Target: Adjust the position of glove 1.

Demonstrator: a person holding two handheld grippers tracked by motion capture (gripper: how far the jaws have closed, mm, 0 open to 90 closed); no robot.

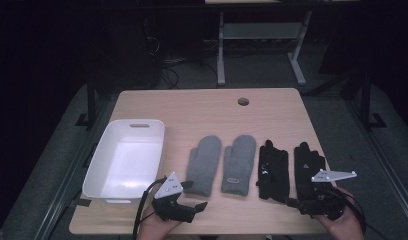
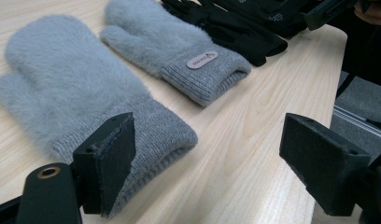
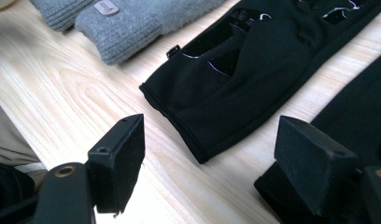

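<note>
Nearest the camera, at the front edge of the table (image 1: 202, 107): left tongs (image 1: 194, 197) and right tongs (image 1: 292, 200), each held in a hand rising from the bottom of the high view. Left tongs apart, jaws spread wide with nothing between them, one jaw just beside the ribbed cuff of the left grey mitten (image 2: 72, 88), not pressing on it. Right tongs apart too, holding nothing, one jaw over bare wood, the other over the cuff of the right black glove (image 1: 307, 172).

Beyond the tongs, laid flat in a row across the table: left grey mitten, then right grey mitten (image 2: 179, 44) with a small oval label on its cuff, then left black glove (image 3: 254, 70), then right black glove. Mittens close side by side, thumbs turned outward; black gloves near each other, apart from the mittens by a narrow strip of wood.

Left of the mittens, near the table's left edge: white tub (image 1: 99, 167), with a slot handle in its far wall.
</note>
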